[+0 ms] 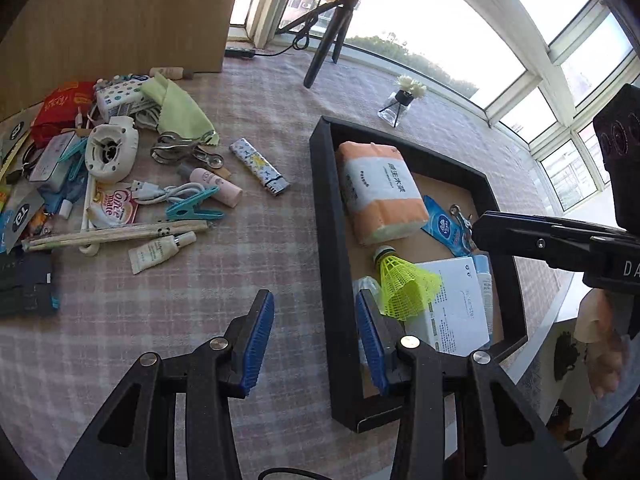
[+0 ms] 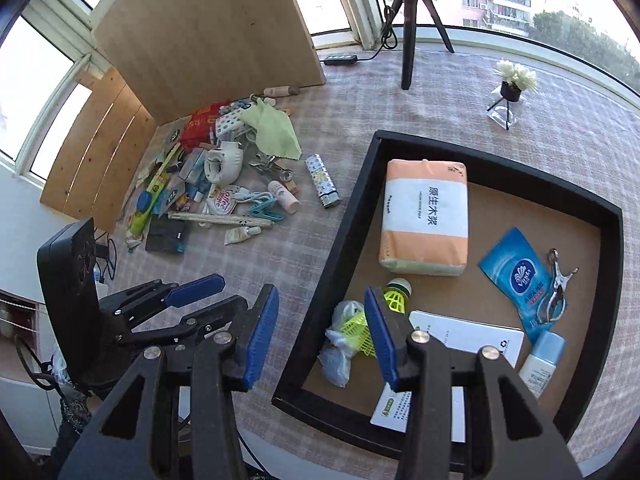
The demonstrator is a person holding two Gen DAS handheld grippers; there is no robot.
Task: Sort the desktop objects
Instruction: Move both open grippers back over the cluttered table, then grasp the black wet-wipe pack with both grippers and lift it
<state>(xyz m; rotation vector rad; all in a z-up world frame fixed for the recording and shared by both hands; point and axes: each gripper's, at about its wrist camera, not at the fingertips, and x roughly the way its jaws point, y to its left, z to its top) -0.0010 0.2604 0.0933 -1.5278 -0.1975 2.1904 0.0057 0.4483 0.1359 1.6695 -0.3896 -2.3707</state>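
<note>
In the black tray (image 2: 362, 204) on the checked cloth lie an orange tissue pack (image 2: 425, 218) printed "原生木浆", a blue Vinda packet (image 2: 516, 276), a yellow shuttlecock (image 1: 404, 284) and a white booklet (image 1: 456, 308). Left of it, the unsorted heap shows a "Coffee mate" sachet (image 1: 114, 204). Left gripper (image 1: 314, 336) and right gripper (image 2: 322, 334) both stand spread, empty.

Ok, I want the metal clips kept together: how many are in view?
2. One metal clip lies in the black tray beside the blue tissue pack; the other clip is in the pile by the green cloth. More may be hidden.
</note>
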